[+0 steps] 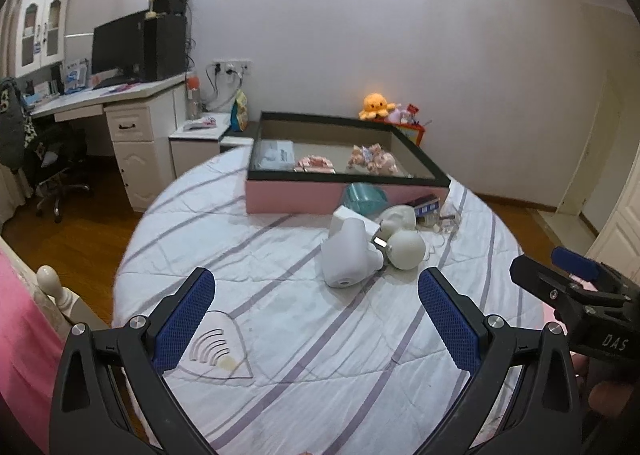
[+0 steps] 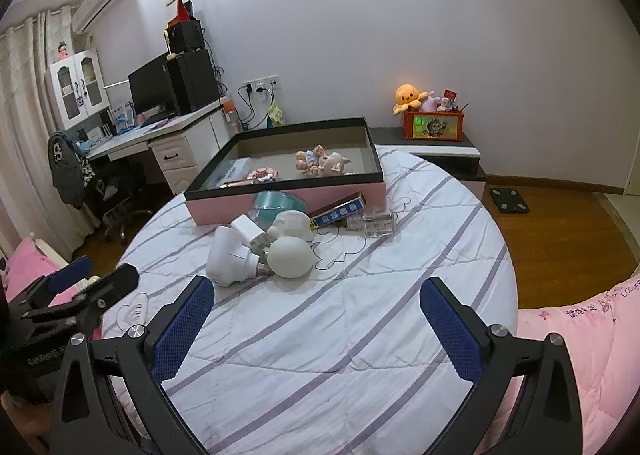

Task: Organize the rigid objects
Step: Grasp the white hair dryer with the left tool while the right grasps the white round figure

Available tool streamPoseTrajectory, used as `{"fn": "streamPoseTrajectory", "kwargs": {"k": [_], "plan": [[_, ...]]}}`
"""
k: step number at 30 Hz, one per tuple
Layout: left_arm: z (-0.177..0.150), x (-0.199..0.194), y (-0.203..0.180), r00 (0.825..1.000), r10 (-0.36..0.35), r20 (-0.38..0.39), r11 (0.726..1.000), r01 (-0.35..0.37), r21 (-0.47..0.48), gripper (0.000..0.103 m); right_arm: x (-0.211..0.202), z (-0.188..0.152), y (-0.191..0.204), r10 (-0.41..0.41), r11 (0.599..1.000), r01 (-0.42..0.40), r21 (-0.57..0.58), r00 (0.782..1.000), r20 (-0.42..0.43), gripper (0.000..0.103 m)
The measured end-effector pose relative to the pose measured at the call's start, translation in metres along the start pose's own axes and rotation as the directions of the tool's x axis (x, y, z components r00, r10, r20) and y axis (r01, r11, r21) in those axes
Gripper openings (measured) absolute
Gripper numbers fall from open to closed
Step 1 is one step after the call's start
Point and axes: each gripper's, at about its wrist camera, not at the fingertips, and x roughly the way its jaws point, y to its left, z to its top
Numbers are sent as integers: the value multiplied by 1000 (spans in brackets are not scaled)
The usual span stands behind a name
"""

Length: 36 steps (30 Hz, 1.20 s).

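Both tongs are spread apart and hold nothing: the left tongs (image 1: 316, 313) and the right tongs (image 2: 318, 319) hover over the striped bed cover (image 2: 360, 335), probably before a first pick. Ahead of them lies a heap of hard things: a smooth white plastic device (image 2: 226, 255), a round matte ball (image 2: 290, 257), a white charger (image 2: 248, 231). Just behind the heap stands the pink box (image 2: 248, 207), low and wide, likely where they go.

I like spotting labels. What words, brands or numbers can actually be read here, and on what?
"DAS": on the right gripper, seen from the left wrist.
"GenRobot", partly legible: on the left gripper, seen from the right wrist.
Writing on the pink quilt: too blurred to read.
Print on the blue box: too small.
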Motion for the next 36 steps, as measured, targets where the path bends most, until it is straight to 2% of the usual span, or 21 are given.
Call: {"fn": "streamPoseTrajectory", "kwargs": {"k": [13, 17, 19, 21, 23, 25, 28, 36], "plan": [[1, 98, -23, 988, -6, -154, 998, 14, 53, 103, 35, 1, -24, -18, 999, 21, 42, 998, -60, 103], [3, 130, -25, 976, 30, -218, 998, -17, 61, 103, 47, 3, -31, -20, 998, 24, 53, 997, -78, 103], [5, 142, -20, 966, 16, -260, 999, -6, 37, 100, 53, 4, -32, -17, 998, 22, 55, 996, -87, 103], [6, 143, -16, 966, -12, -258, 1000, 17, 17, 92, 60, 5, -31, -5, 999, 10, 53, 995, -98, 103], [7, 142, -12, 968, -24, -249, 1000, 28, 14, 76, 65, 6, -27, 4, 999, 1, 46, 994, -107, 103], [7, 138, -8, 970, -41, -239, 999, 44, 6, 67, 73, 7, -23, 16, 999, -11, 41, 993, -119, 103], [6, 132, 0, 972, -55, -230, 998, 55, -7, 67, 85, 9, -17, 36, 999, -31, 35, 990, -138, 103], [2, 117, 37, 980, -33, -199, 998, 23, -52, 67, 116, 17, 3, 71, 997, -66, 29, 981, -182, 103]]}}
